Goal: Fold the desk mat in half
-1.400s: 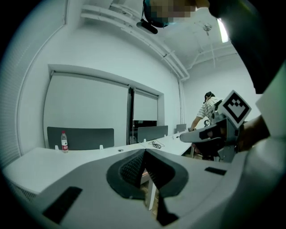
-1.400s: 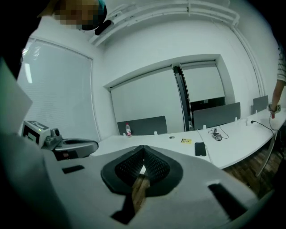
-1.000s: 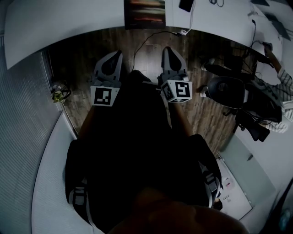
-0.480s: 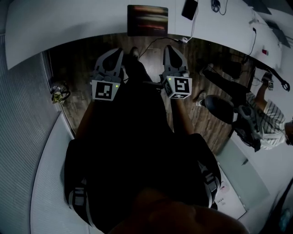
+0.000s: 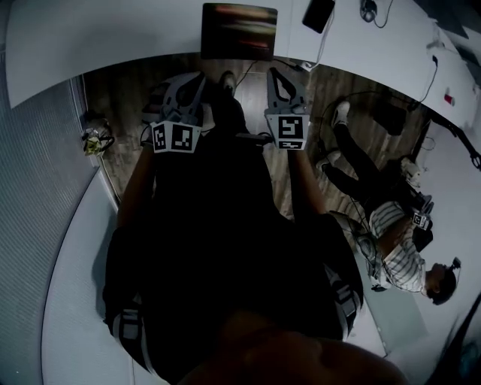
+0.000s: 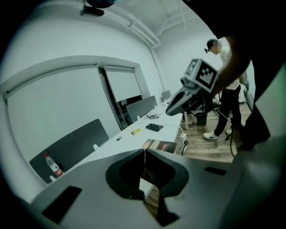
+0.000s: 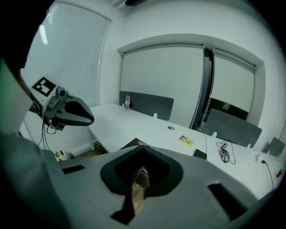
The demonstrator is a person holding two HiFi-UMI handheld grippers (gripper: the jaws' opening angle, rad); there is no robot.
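The desk mat [image 5: 239, 20], a dark rectangle with orange streaks, lies flat at the near edge of the white desk [image 5: 113, 37] ahead of me. It also shows past the left jaws as desk mat [image 6: 161, 146] and beside the right jaws as desk mat [image 7: 133, 142]. My left gripper [image 5: 198, 76] and right gripper [image 5: 273, 73] are held side by side over the wooden floor, short of the desk and not touching the mat. Both are shut with nothing between the jaws, as the left gripper [image 6: 144, 153] and right gripper [image 7: 142, 150] views show.
A black phone [image 5: 319, 13] and cables lie on the desk right of the mat. A person [image 5: 398, 252] sits at the right by another white desk. A small object [image 5: 94, 139] sits on the floor at the left. A water bottle [image 7: 128, 101] stands at the desk's far side.
Both grippers have moved forward toward the desk, and the mat now shows larger. The seated person at the right has shifted lower in the head view.
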